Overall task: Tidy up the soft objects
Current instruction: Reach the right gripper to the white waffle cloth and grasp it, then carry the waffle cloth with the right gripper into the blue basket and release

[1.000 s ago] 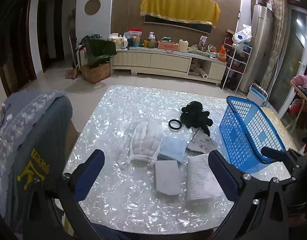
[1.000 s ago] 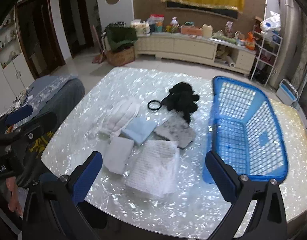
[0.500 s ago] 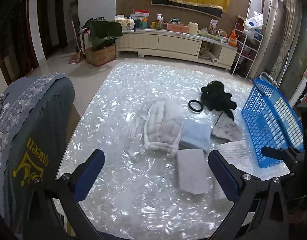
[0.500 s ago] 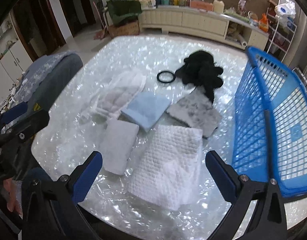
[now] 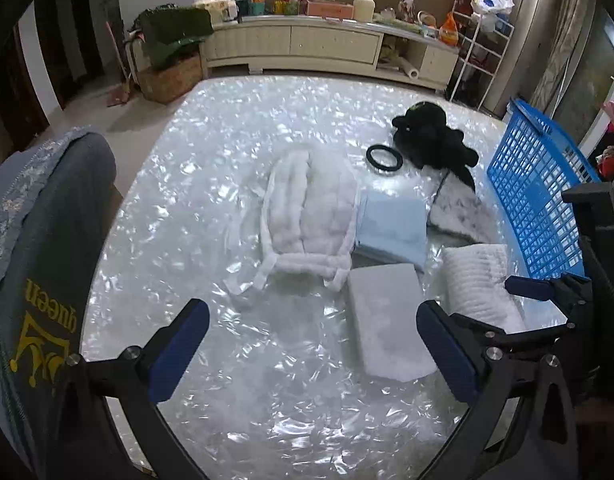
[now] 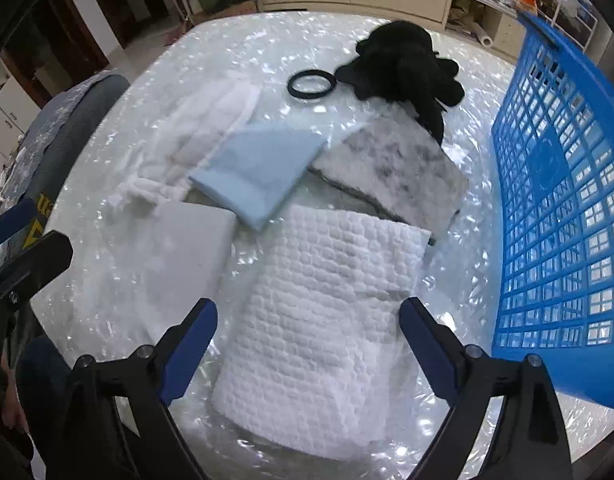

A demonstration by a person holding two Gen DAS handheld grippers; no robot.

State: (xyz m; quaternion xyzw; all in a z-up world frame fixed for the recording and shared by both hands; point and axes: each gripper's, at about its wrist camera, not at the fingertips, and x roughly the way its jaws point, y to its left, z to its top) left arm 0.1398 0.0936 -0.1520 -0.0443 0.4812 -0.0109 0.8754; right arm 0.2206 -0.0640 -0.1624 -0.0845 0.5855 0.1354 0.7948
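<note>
Lying flat between the spread right tool point(image 6: 309, 346): white, waffle-textured folded towel point(image 6: 327, 320).

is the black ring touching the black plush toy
Apart. The right wrist view shows a strip of shiny table between the black ring and the black plush toy.

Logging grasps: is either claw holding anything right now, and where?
Nothing is held. Right claw is open, straddling the waffle towel; left claw is open over the table.

A home living room: a long cream sideboard point(image 5: 327, 46) cluttered with household goods, tiled floor point(image 5: 147, 120), wooden doors point(image 6: 107, 12).
</note>
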